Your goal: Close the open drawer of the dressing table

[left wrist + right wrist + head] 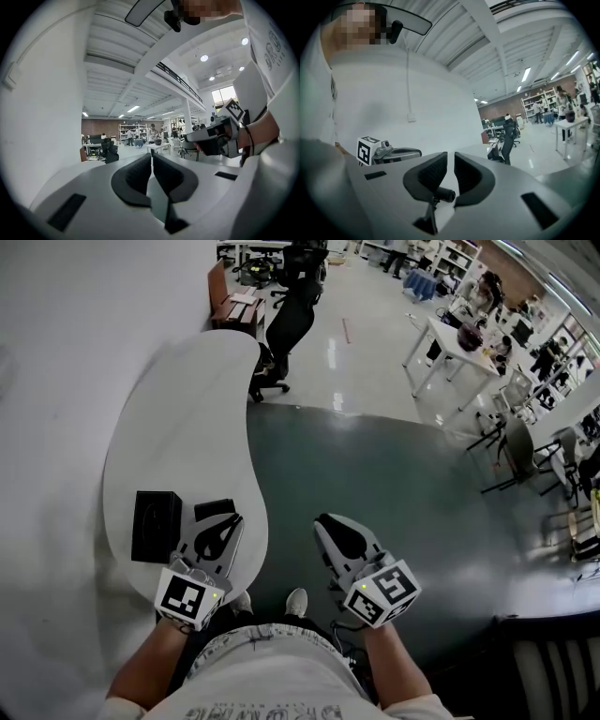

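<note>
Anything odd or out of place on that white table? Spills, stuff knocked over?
Nothing stands out. The black rectangular box sits flat on the white curved table, with a smaller black item beside it. No spill or damage is visible.

The left gripper and right gripper share pale grey shells and black ribbed pads. At each one's rear sits a white cube with black square markers. Behind them is a white short-sleeved T-shirt (dark lettering across it), with pale shoes.
</note>
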Demonstrator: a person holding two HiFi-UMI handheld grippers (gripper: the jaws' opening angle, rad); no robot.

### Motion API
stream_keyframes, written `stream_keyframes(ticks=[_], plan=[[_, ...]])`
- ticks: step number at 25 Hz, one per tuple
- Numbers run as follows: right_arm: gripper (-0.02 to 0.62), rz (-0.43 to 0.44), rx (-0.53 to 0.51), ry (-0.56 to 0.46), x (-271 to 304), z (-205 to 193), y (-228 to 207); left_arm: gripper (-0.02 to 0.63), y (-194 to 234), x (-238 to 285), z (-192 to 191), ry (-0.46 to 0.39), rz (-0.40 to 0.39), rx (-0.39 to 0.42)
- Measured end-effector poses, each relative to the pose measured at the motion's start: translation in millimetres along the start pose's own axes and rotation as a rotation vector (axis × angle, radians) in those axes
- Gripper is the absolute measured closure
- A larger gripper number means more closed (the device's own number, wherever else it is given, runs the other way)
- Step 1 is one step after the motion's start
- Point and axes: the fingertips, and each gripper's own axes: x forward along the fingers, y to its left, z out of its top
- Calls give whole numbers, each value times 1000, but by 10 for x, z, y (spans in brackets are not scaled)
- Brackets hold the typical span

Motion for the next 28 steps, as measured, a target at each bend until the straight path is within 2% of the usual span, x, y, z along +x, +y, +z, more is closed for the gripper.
stream_keyframes(ticks=[12, 28], plan=[[566, 1, -29, -24, 72, 88, 261, 575, 115, -75, 78, -26, -28, 21], [586, 27, -13, -29, 320, 84, 435, 575, 375, -110, 25, -33, -20, 3]])
